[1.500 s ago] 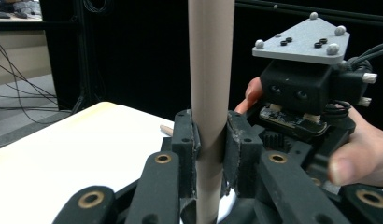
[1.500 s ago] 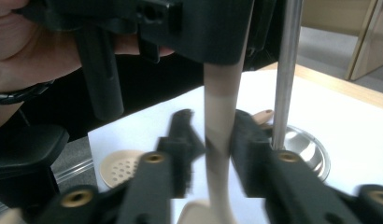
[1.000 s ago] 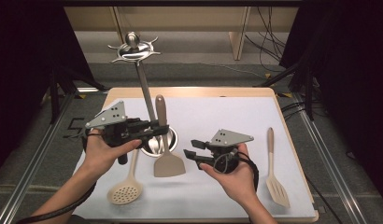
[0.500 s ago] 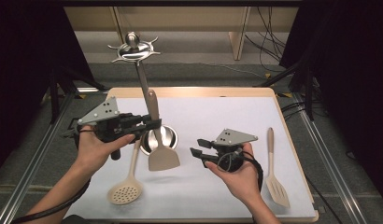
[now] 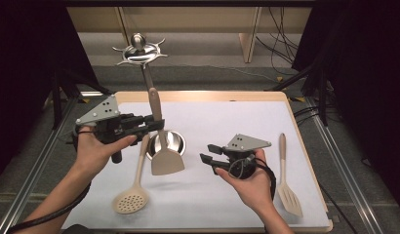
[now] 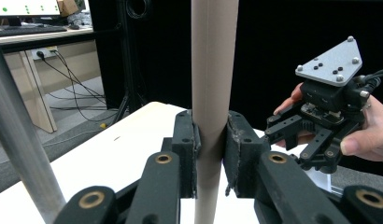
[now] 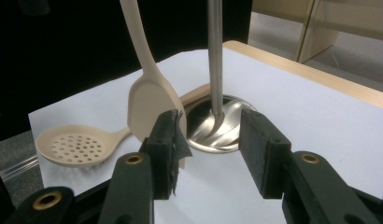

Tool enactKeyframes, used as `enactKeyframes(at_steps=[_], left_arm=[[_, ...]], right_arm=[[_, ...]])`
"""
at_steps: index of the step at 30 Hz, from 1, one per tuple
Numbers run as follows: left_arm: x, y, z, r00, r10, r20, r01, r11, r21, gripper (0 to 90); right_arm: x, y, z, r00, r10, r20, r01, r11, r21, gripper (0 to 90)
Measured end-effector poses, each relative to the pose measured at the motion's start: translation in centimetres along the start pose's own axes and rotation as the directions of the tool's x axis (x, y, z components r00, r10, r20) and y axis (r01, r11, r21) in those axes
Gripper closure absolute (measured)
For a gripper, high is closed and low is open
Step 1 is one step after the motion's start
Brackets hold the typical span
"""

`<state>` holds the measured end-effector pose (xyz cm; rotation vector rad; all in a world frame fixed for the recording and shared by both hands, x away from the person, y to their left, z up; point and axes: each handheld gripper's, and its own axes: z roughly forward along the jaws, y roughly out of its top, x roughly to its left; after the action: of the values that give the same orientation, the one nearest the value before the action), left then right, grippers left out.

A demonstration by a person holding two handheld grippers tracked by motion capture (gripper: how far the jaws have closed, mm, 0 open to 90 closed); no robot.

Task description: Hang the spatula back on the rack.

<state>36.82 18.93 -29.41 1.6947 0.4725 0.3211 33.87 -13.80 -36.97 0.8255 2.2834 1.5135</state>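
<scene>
No legible txt; L hand-held gripper (image 6: 210, 154) clamps spatula (image 5: 165, 158).

The spatula (image 6: 213, 93) handle runs off top and bottom edges.

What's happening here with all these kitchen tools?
A person holds a two-jaw gripper in each hand. The left gripper is clamped on the handle of a beige spatula, holding it upright and lifted beside the metal stand. The right gripper is open, holding nothing. A skimmer and a slotted turner lie on the white table.
</scene>
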Motion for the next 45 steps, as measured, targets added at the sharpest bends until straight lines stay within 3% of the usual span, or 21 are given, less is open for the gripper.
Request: enactKeyframes(at_steps=[8, 9, 19, 21, 30, 37, 39, 45], left_arm=[[0.6, 0.7, -0.2, 1.0000, 0.005, 0.001, -0.005, 1.0000, 0.005, 75.4], [0.6, 0.8, -0.2, 1.0000, 0.008, 0.000, -0.008, 1.0000, 0.004, 75.4], [1.3, 2.0, -0.2, 0.9999, 0.014, -0.009, -0.014, 0.9998, 0.011, 75.5], [1.5, 2.2, -0.2, 0.9998, 0.016, -0.013, -0.016, 0.9998, 0.012, 75.5], [2.1, 2.7, -0.2, 0.9996, 0.003, -0.029, -0.003, 0.9999, 0.012, 75.5], [2.6, 2.9, -0.2, 0.9991, -0.006, -0.043, 0.007, 0.9999, 0.010, 75.5], [2.7, 2.9, -0.2, 0.9989, -0.007, -0.045, 0.007, 0.9999, 0.012, 75.5], [2.9, 2.9, -0.2, 0.9987, -0.013, -0.049, 0.014, 0.9999, 0.010, 75.5]], right_arm=[[-0.1, -0.1, 0.0, 1.0000, -0.008, 0.005, 0.008, 1.000, -0.004, 59.0], [0.0, -0.1, 0.0, 0.9997, 0.021, -0.010, -0.021, 1.000, 0.006, 59.1], [-0.1, 0.0, 0.0, 1.0000, 0.005, -0.001, -0.005, 1.000, -0.003, 59.3], [0.0, -0.1, 0.0, 0.9997, 0.024, -0.009, -0.024, 1.000, 0.004, 59.3], [-0.1, -0.1, 0.1, 1.0000, 0.007, -0.001, -0.007, 1.000, -0.002, 59.3], [0.1, -0.2, 0.0, 0.9989, 0.046, -0.010, -0.046, 0.999, 0.015, 59.6], [-0.1, -0.2, 0.2, 0.9998, 0.014, -0.016, -0.014, 1.000, 0.003, 59.6], [0.0, -0.1, 0.1, 0.9995, 0.028, -0.012, -0.028, 1.000, 0.013, 59.5]])
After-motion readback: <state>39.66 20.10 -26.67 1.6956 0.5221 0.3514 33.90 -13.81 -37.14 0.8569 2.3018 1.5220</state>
